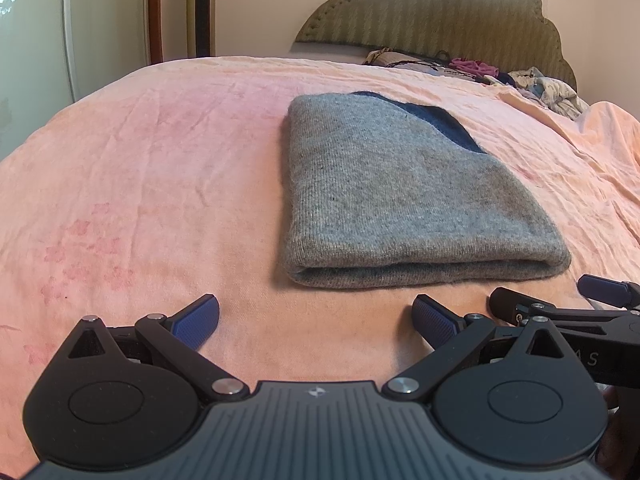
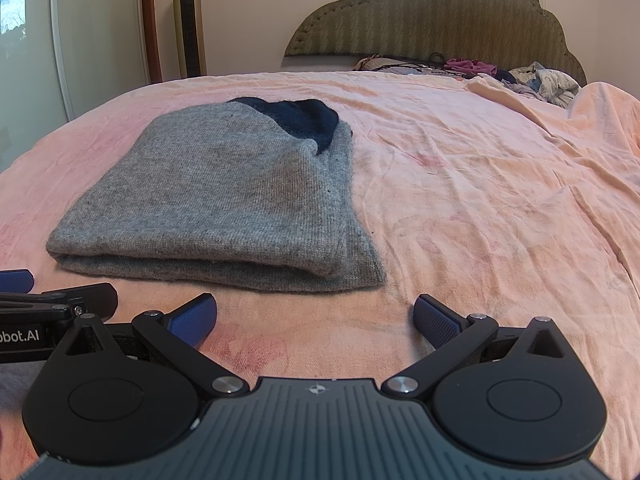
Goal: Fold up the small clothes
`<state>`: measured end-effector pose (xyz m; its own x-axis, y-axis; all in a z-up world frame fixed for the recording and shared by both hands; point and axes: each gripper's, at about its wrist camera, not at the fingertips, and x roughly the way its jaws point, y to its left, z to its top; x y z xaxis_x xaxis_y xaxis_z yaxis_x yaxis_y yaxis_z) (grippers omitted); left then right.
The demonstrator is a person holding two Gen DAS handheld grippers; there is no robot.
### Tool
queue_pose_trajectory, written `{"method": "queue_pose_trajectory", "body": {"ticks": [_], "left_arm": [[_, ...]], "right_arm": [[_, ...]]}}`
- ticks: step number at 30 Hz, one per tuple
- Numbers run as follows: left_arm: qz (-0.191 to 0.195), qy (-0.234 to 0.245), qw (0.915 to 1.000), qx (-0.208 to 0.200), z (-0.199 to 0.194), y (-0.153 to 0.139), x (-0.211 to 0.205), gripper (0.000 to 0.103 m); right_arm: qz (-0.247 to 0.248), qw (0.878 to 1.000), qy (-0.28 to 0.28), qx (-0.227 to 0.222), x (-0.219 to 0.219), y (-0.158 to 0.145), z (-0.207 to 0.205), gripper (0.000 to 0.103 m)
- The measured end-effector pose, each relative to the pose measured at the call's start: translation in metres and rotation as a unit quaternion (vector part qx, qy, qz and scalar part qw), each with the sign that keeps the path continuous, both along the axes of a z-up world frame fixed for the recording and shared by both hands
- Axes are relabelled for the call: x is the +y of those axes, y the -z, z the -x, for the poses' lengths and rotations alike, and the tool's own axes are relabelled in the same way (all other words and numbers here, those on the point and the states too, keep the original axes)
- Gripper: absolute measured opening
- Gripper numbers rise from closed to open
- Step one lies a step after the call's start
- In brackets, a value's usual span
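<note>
A grey knit garment [image 1: 400, 192] lies folded into a flat rectangle on the pink bedsheet [image 1: 160, 160], with a dark blue part [image 1: 440, 120] showing at its far end. In the right wrist view the same grey garment [image 2: 224, 196] sits left of centre, its dark blue part [image 2: 300, 116] at the back. My left gripper [image 1: 316, 320] hovers just short of the fold's near edge, open and holding nothing. My right gripper [image 2: 316, 320] is open too, near the garment's near right corner, also with nothing in it. Both grippers rest side by side close to the sheet.
A pile of loose clothes [image 2: 532, 80] lies by the padded headboard [image 2: 440, 20] at the far right. A tall tower fan [image 2: 190, 20] stands against the wall beyond the bed's far left. The pink bedsheet [image 2: 500, 200] spreads wrinkled to the right of the garment.
</note>
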<state>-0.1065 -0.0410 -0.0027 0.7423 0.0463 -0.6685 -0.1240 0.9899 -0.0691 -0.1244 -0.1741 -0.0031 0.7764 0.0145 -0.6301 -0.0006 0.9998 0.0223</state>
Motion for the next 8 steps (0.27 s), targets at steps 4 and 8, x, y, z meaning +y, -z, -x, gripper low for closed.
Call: {"method": "queue_pose_trajectory", "body": {"ticks": [4,8], "left_arm": [[-0.003,-0.003,1.0000,-0.001,0.0020,0.0004,-0.0012,0.103],[-0.004,0.001,1.0000,0.002,0.0020,-0.0002,-0.0001,0.103]], "right_arm": [[0.000,1.000,0.000,0.000,0.0001,0.0000,0.0001,0.103],[0.000,1.000,0.000,0.000,0.0000,0.0000,0.0002,0.103]]}}
